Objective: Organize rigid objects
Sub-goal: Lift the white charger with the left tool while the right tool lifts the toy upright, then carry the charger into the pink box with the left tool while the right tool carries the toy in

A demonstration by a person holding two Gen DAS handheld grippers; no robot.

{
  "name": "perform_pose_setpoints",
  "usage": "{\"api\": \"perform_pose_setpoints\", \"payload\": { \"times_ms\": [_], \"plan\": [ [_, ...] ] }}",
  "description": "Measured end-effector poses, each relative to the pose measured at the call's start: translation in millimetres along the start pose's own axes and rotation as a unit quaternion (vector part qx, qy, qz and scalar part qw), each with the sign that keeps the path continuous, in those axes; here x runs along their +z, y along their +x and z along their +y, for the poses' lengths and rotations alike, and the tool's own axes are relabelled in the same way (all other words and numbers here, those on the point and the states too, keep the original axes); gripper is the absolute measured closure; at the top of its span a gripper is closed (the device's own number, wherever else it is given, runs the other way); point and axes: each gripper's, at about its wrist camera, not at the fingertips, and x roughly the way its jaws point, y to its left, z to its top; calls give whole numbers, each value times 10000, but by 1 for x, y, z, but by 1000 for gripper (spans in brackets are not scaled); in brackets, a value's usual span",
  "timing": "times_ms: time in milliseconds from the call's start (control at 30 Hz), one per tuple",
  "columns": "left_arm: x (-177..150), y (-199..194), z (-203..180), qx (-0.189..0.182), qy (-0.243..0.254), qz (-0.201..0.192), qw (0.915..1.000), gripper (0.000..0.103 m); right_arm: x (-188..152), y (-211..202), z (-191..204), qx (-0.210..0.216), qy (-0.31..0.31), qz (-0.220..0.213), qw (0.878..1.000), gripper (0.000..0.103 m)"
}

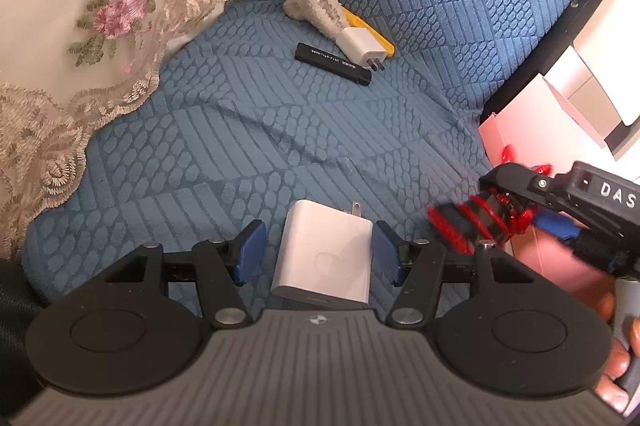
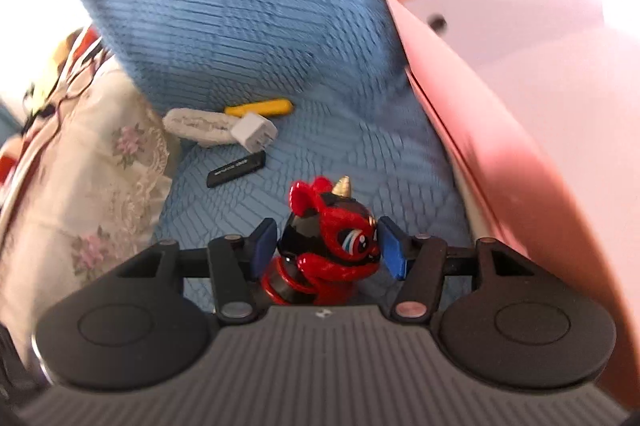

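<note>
Glossy hard toy (image 2: pixel 328 246) in my right tongs (image 2: pixel 329 246), pads at head: light, slippery. Left tongs (image 1: pixel 318 252) straddle charger (image 1: pixel 324 258), unclenched.

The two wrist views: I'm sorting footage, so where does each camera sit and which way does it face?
Left wrist: on the left gripper, angled down over a white charger on the blue sofa cover; the right gripper and a hand show.
Right wrist: on the right gripper, facing a red toy figure.
Shared: black stick, small charger.
</note>
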Motion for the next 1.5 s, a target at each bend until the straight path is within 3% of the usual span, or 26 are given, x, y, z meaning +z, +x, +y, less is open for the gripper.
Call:
{"api": "perform_pose_setpoints", "payload": {
  "times_ms": [300,400,533,733,833,1167,1500],
  "plan": [
    [-5,0,-3,37,200,55,9998,38,-22,-22,26,-519,-1647,-78,9850,51],
    [-7,1,-7,95,356,34,9993,38,-29,-22,32,-588,-1931,-68,9794,50],
    [-10,2,-11,191,552,-32,9983,38,-30,-15,31,-631,-1948,55,9788,46],
    [-20,5,-23,425,1122,-153,9927,45,-30,6,14,-525,-1290,527,9889,41],
    [-20,6,-22,365,1104,-131,9931,45,-32,11,9,-458,-976,631,9922,45],
    [-17,-23,-30,64,663,-109,9977,45,-26,-8,9,-505,-1260,477,9896,46],
    [14,-73,-76,-142,714,-267,9970,45,12,-59,8,-319,-1178,385,9918,46]
  ]
}}
